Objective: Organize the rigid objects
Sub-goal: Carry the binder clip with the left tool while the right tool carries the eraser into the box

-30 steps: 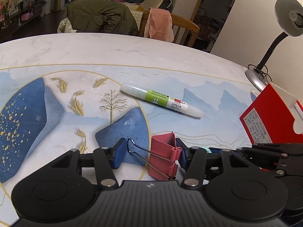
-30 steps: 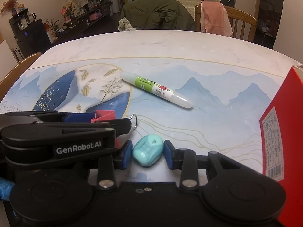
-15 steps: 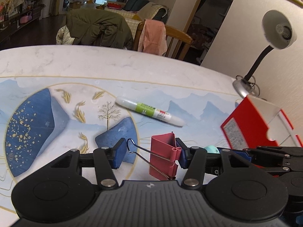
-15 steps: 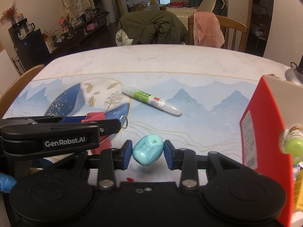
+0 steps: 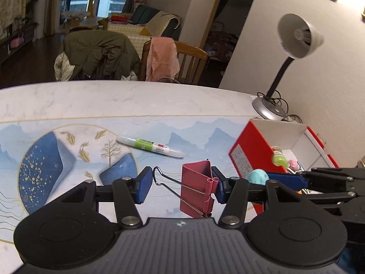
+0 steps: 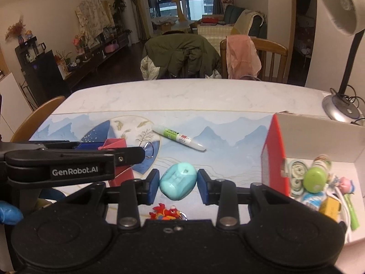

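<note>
1. Two items are being carried at once, one per gripper, so both can probably be dropped off in a single trip.
2. A pink binder clip (image 5: 198, 190) is pinched in the left gripper (image 5: 181, 186); the jaws are clenched across its folded-out wire handle and body, and it's held clear of the table (image 5: 114, 105), hanging tilted.
3. A small teal plastic piece (image 6: 178, 183) is squeezed between the blue pads (image 6: 153, 186) of the right gripper (image 6: 178, 186), gripped on its two sides so it sits snug and shouldn't slip.
4. A red box (image 6: 273, 159) with a white inside is parked at the right, near the lamp (image 6: 342, 105), and it's already loaded with small stuff like a green-capped bottle (image 6: 316, 177). That looks like the collection spot, so both loads are likely headed there.
5. Left out on the table: a green-and-white pen (image 6: 179, 137) lying flat on the patterned mat, well apart from the box, plus a little red charm (image 6: 165, 213) just under the right gripper. Those would seem to be next.
6. Watch-out, as a guess: the two grippers are close side by side, so a bump over the box opening could be had.
</note>
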Tool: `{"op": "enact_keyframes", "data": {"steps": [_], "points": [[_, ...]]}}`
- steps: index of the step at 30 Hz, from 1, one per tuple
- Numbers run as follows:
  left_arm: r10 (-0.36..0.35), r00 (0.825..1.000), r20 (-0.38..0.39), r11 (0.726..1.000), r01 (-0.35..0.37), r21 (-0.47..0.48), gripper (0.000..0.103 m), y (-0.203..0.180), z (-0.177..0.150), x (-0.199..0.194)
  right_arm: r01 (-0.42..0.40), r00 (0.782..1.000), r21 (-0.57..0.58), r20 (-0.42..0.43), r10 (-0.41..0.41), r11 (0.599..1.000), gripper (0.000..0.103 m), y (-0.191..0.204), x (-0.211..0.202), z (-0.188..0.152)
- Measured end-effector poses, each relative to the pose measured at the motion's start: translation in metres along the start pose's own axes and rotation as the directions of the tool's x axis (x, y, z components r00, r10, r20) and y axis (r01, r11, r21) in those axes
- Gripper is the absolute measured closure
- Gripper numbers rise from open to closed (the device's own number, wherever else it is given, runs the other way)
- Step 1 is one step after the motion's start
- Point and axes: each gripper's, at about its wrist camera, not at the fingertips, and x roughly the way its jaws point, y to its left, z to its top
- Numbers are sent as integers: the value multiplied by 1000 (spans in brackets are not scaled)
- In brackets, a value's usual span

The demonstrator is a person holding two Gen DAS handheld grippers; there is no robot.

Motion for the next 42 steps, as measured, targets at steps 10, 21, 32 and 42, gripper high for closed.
{"op": "enact_keyframes", "data": {"steps": [10,21,32,42], "points": [[-37,999,34,997,34,75,49,-56,6,-25,15,998,42,62,-18,999,68,-37,-48,-7],[-63,998,31,990,59,131,49,-131,5,-13,54,994,88,92,-62,995,68,-109,-86,-21],[-58,998,-26,983,62,175,49,-205,-8,23,93,990,138,89,-106,986,68,-187,-102,-37],[-18,995,-101,971,42,237,49,-248,-14,69,120,988,194,77,-137,974,68,-250,-95,-33]]}}
